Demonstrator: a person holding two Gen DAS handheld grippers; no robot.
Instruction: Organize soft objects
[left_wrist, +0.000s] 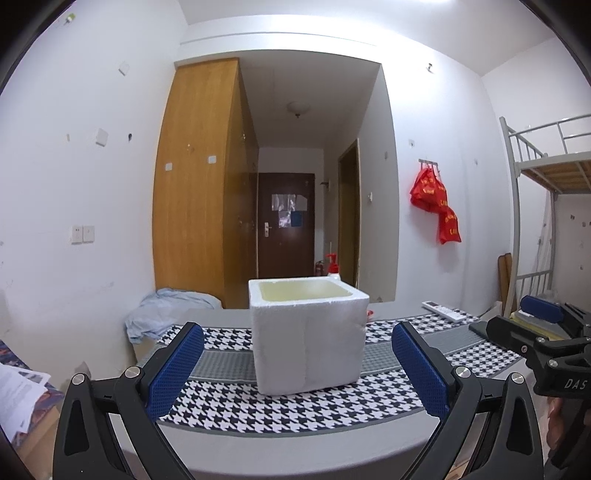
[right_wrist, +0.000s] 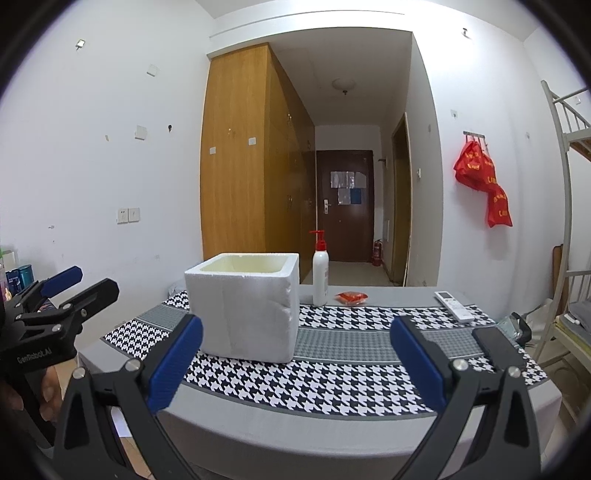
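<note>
Left claw (left_wrist: 297, 363), nearest the lens: blue-padded fingers spread wide, nothing between them, held above the near edge of the counter (left_wrist: 332, 443). Right claw (right_wrist: 295, 360): likewise spread wide and empty, over the same near edge; in the left wrist view it shows at the right margin (left_wrist: 532, 325), and the left claw shows at the left margin of the right wrist view (right_wrist: 74, 288).

Counter: grey top, covered across its middle by a houndstooth runner (right_wrist: 332, 384) with a grey band along its centre.

Foam box (left_wrist: 308, 332): white, open-topped, upright on the runner near the counter's left half, apart from both claws; its inside looks pale yellow, and whether it holds anything cannot be told.

Blue cloth (left_wrist: 166, 310): crumpled, beyond the far left corner of the counter; what carries it cannot be told.

Pump bottle (right_wrist: 320, 271): white with a red pump, upright near the far edge, just right of the box.

Remote control (right_wrist: 453, 305): white, lying flat toward the far right corner.

Dark flat object (right_wrist: 496, 345): at the right edge; what it is cannot be told.

Red packet (right_wrist: 351, 297): small, on the grey top near the far edge, between bottle and remote.
</note>
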